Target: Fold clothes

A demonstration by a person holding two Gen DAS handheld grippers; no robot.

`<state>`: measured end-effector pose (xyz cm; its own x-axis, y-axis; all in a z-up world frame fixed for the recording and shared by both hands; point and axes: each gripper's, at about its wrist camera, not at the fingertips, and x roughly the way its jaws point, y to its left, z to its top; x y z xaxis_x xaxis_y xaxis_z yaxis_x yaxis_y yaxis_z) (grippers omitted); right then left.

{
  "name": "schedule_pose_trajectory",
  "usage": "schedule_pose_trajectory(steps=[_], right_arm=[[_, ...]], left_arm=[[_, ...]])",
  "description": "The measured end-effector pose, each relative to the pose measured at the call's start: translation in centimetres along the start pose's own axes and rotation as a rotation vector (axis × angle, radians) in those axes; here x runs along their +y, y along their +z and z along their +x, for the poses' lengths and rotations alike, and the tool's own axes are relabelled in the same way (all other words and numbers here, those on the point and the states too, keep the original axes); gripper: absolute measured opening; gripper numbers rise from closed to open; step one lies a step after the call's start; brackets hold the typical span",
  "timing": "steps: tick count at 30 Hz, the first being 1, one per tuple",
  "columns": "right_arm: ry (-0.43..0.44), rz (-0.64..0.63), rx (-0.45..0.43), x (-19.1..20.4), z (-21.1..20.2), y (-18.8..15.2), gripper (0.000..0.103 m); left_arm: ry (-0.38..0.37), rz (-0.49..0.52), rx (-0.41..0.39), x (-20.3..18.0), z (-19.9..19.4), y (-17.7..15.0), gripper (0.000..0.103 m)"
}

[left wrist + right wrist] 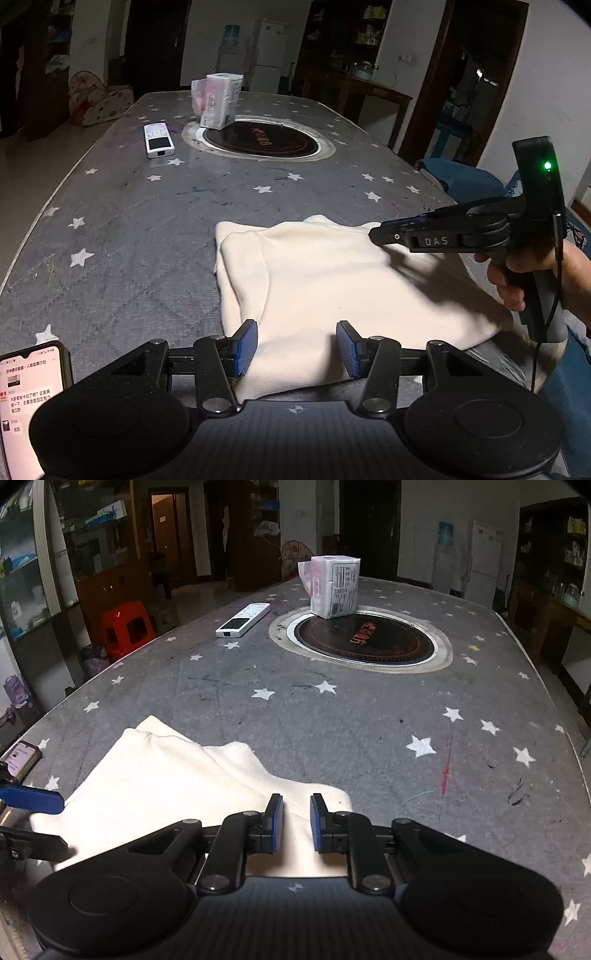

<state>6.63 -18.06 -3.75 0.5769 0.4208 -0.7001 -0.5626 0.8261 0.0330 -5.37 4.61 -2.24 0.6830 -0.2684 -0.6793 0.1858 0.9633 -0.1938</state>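
Note:
A cream garment (332, 284) lies folded into a rough rectangle on the grey star-patterned table (129, 229). My left gripper (297, 347) stands open over the garment's near edge, with cloth showing below the gap and its pads apart from it. My right gripper (373, 234), held by a hand (517, 280), hovers over the garment's far right part and casts a shadow on it. In the right wrist view its jaws (297, 821) stand a narrow gap apart above the garment (166, 775), with nothing pinched. The left gripper's fingers (33, 799) show at the left edge.
A lit phone (29, 406) lies at the near left table edge. Farther back are a white remote (159, 140), a pack of tissues (219, 99) and a round inset cooker plate (260, 140). A blue chair (458, 177) stands to the right, a red stool (127, 624) beyond the table.

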Motion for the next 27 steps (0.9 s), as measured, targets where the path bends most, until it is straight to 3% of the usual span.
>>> schedule_pose_trajectory(steps=[11, 27], right_arm=[[0.04, -0.117, -0.042, 3.2, -3.7, -0.6, 0.024], [0.089, -0.283, -0.043, 7.9, -7.1, -3.5, 0.042]], left_arm=[[0.011, -0.04, 0.019, 0.6, 0.0, 0.0, 0.06], [0.094, -0.051, -0.015, 1.6, -1.2, 0.6, 0.087]])
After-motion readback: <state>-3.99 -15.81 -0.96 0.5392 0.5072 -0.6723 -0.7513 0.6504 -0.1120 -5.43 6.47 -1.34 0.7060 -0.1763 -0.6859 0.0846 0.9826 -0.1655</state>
